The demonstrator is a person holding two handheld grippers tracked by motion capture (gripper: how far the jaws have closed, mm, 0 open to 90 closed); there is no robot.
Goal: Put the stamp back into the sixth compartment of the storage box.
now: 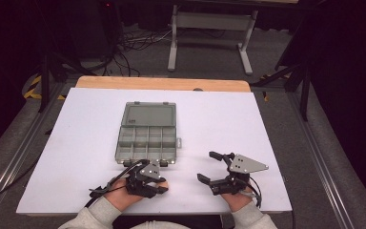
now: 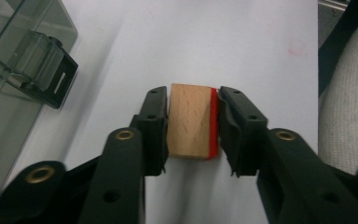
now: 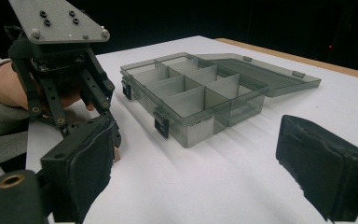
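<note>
Left claw hiding block sides

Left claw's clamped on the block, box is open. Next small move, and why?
Probably lift the block straight up off the white sheet. The left claw has both pads pressed on the block's sides, and it lies on the sheet beside the open box, whose compartments look empty. The right claw stands open and apart, so it isn't in the way.
</note>
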